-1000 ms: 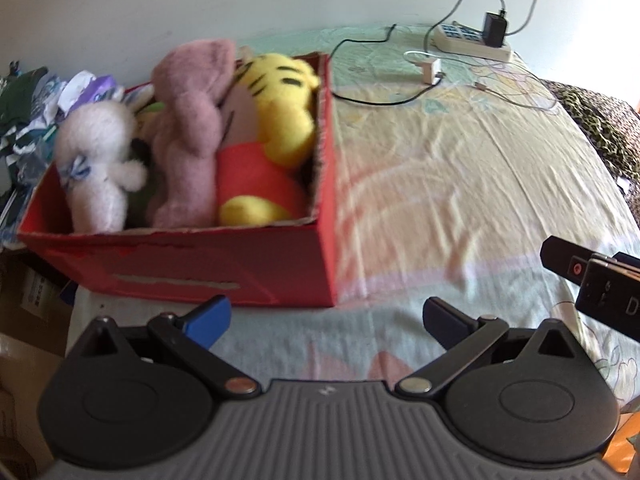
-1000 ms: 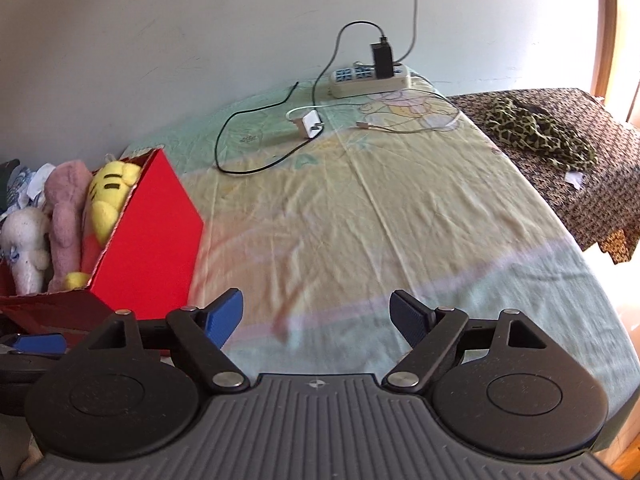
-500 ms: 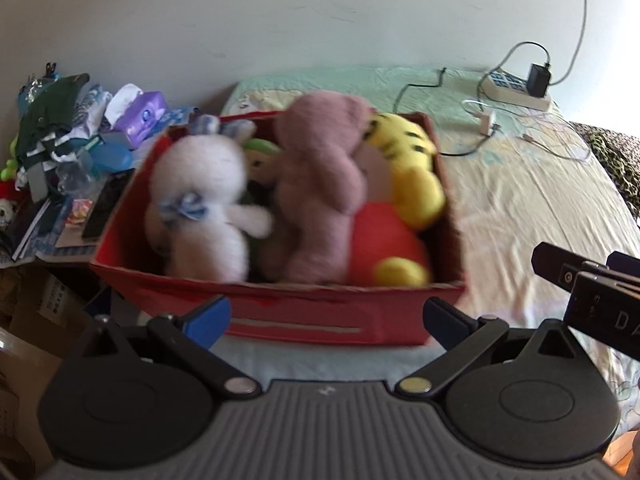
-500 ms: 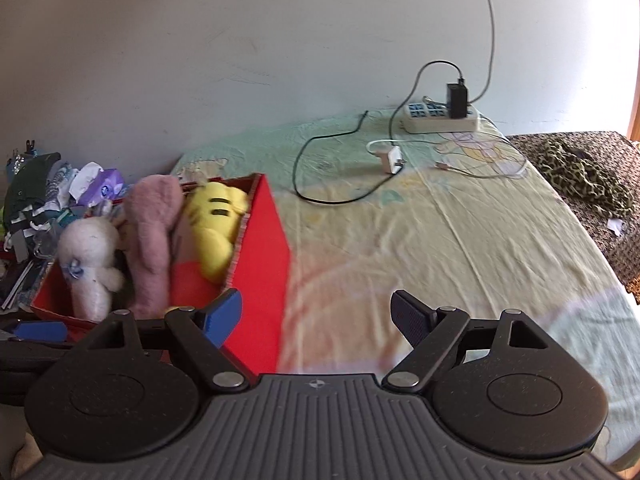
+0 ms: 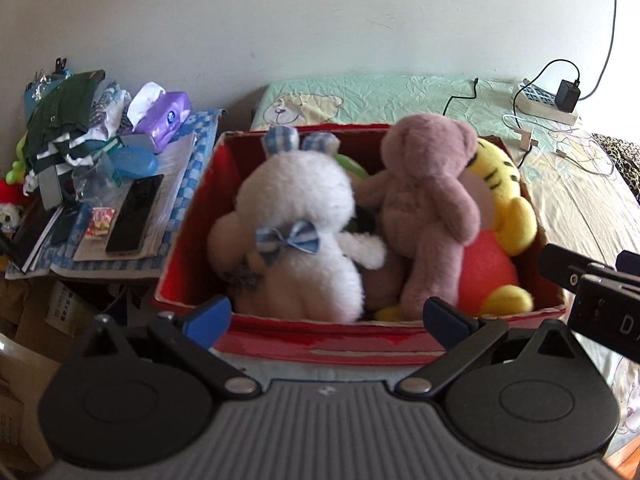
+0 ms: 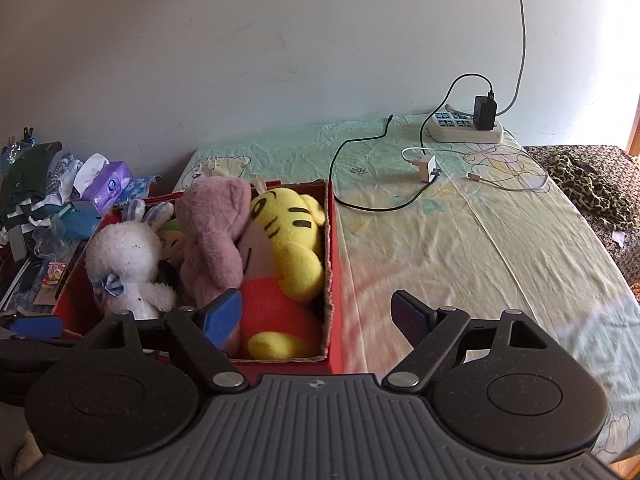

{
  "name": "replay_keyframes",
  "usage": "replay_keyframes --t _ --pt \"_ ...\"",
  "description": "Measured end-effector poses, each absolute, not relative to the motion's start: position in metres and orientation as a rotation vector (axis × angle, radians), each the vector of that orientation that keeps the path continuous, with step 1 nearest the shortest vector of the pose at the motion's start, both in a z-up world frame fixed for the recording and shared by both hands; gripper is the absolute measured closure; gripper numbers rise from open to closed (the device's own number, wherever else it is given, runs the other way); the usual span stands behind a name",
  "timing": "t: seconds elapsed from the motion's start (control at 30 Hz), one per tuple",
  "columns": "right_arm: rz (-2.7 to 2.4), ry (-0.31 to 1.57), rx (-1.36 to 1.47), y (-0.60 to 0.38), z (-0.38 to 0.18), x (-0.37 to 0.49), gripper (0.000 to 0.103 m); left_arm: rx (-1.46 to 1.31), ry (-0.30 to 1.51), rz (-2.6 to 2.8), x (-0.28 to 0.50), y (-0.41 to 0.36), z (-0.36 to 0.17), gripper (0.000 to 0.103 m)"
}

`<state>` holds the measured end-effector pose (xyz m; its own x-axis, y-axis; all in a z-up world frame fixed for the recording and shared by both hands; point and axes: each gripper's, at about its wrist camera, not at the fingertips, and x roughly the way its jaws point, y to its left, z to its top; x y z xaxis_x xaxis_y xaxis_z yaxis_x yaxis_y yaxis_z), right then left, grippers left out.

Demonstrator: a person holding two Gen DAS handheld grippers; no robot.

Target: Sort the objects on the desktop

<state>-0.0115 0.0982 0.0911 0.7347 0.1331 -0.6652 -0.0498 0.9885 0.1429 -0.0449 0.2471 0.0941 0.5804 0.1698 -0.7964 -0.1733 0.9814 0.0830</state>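
Note:
A red cardboard box (image 5: 320, 342) (image 6: 335, 280) on the bed holds a white plush rabbit (image 5: 296, 236) (image 6: 120, 264), a pink teddy bear (image 5: 428, 204) (image 6: 212, 236) and a yellow tiger plush (image 5: 500, 200) (image 6: 288, 240) in red clothes. My left gripper (image 5: 327, 314) is open just above the box's near wall, nothing between its fingers. My right gripper (image 6: 318, 316) is open over the box's near right corner, also holding nothing. Part of the right gripper's body (image 5: 592, 288) shows at the right edge of the left wrist view.
Left of the box a cluttered side table carries a purple tissue pack (image 5: 164, 120) (image 6: 106, 186), a black phone (image 5: 134, 214), folded clothes (image 5: 64, 120) and papers. On the bedsheet (image 6: 460, 248) lie a power strip (image 6: 466, 126), a white charger (image 6: 426, 168) and cables. A leopard-print cloth (image 6: 588, 188) lies far right.
Both views have swung left and closer to the box, so the plush toys now fill the foreground. Both grippers stay open and hold nothing.

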Motion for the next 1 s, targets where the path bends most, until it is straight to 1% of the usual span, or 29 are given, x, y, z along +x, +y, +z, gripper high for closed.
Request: replay_keyframes --t 0.33,0.43,0.57,0.73,0.87,0.97,1.0 --pt "0.022 0.705 0.107 0.116 0.112 -0.015 0.007 0.003 0.931 0.187 -0.036 0.275 0.097 0.001" --pt "0.021 0.724 0.131 0.119 0.115 -0.012 0.007 -0.001 0.938 0.184 -0.033 0.283 0.098 0.000" --pt "0.023 0.743 0.091 0.130 0.117 -0.008 0.007 -0.014 0.935 0.203 -0.031 0.294 0.100 0.001" --pt "0.069 0.787 0.149 0.138 0.107 -0.001 0.007 -0.043 0.933 0.186 -0.033 0.299 0.097 0.000" --pt "0.078 0.770 0.093 0.149 0.105 0.002 0.007 -0.038 0.912 0.189 -0.037 0.299 0.094 0.000" --pt "0.099 0.799 0.142 0.147 0.099 0.010 0.008 -0.055 0.913 0.197 -0.034 0.302 0.093 0.000" --pt "0.120 0.814 0.172 0.146 0.097 0.012 0.010 -0.063 0.915 0.195 -0.032 0.305 0.092 0.000"
